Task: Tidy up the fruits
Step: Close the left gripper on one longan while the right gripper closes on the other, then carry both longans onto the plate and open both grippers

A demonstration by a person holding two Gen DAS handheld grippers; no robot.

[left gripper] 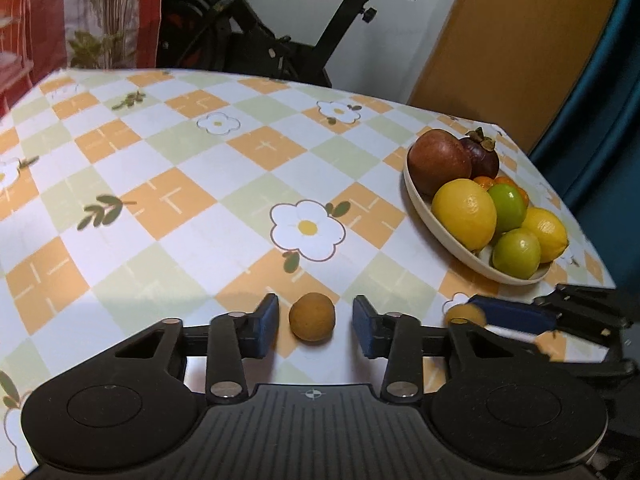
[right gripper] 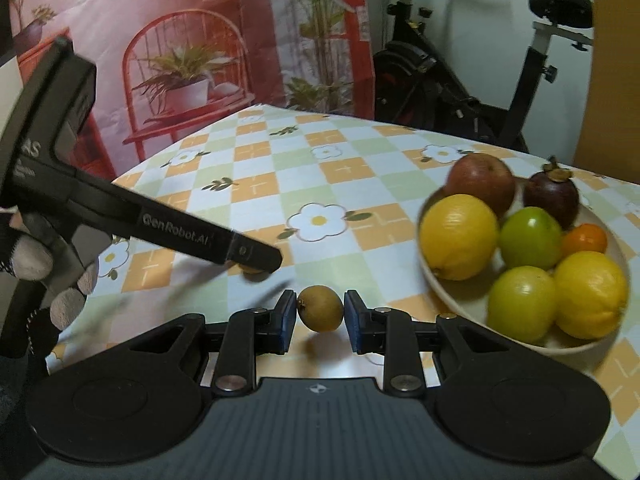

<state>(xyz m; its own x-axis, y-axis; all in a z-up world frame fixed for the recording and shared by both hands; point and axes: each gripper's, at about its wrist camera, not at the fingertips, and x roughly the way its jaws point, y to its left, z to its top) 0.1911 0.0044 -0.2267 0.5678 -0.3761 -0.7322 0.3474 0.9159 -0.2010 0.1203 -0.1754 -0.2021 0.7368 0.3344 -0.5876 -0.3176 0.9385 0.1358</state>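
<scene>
A small round brown fruit (left gripper: 312, 317) lies on the checked tablecloth (left gripper: 200, 184) between the blue pads of my left gripper (left gripper: 315, 326). A gap shows on each side of it, so the jaws are open. My right gripper (right gripper: 320, 320) is shut on a second small brown fruit (right gripper: 320, 307) and holds it just above the cloth, left of the cream bowl (right gripper: 460, 308). The bowl (left gripper: 436, 236) holds an apple (left gripper: 438, 160), a mangosteen (left gripper: 482, 156), two lemons, two green fruits and small orange ones. In the left wrist view the right gripper (left gripper: 478, 318) is blurred at the right edge.
A person's gloved hand (right gripper: 36, 256) holds the left gripper (right gripper: 256, 256) at the left of the right wrist view. An exercise bike (right gripper: 460, 92) stands behind the table, with a printed backdrop (right gripper: 180, 40) beside it. The table's edge runs close behind and to the right of the bowl.
</scene>
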